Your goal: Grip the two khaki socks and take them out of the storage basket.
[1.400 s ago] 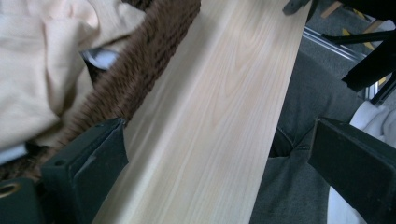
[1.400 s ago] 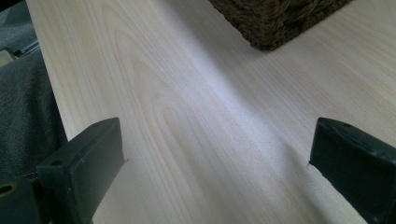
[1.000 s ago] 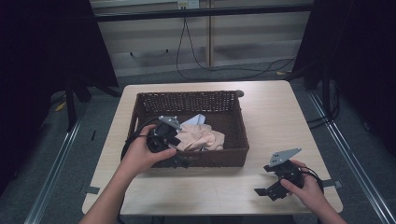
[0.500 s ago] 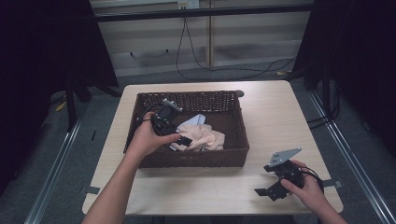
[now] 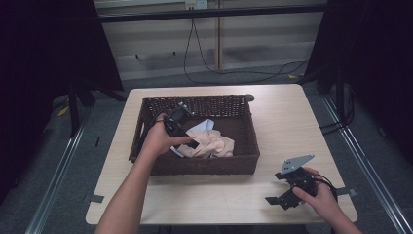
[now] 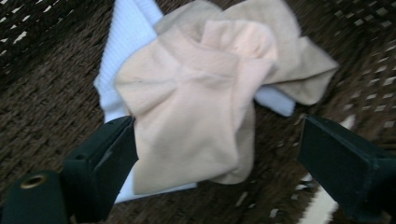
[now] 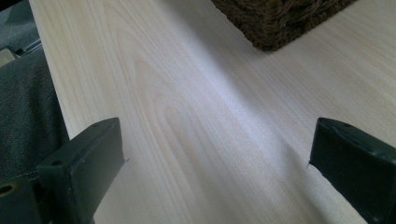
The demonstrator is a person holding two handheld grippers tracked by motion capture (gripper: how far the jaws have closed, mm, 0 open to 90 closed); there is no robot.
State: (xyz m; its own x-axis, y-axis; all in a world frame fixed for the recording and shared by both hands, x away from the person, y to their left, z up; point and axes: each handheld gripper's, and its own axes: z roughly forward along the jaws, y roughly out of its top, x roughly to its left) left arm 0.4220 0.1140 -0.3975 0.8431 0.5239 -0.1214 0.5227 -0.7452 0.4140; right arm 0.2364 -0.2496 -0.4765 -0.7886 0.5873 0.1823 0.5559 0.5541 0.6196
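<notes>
A dark wicker basket (image 5: pixel 204 165) stands on the table with a crumpled beige cloth (image 5: pixel 216 145) lying on a white cloth (image 5: pixel 202 126). My left gripper (image 5: pixel 191 141) reaches down into the basket from its left side. In the left gripper view the left gripper (image 6: pixel 217 140) is open, its jaws either side of the beige cloth (image 6: pixel 196 102) and just above it, the white cloth (image 6: pixel 123 42) beneath. Its jaws have just been closing a little, and the pads do not press the cloth. My right gripper (image 5: pixel 278 199) rests open on the table at the front right with nothing between its jaws.
The pale wooden table (image 5: pixel 282 112) has bare surface to the right of and in front of the basket. In the right gripper view a basket corner (image 7: pixel 280 18) shows ahead over bare wood (image 7: pixel 187 116). Cables lie on the floor behind the table.
My left hand has moved from the basket's front wall farther in over the basket and lowered toward the cloths. The right hand has stayed put.
</notes>
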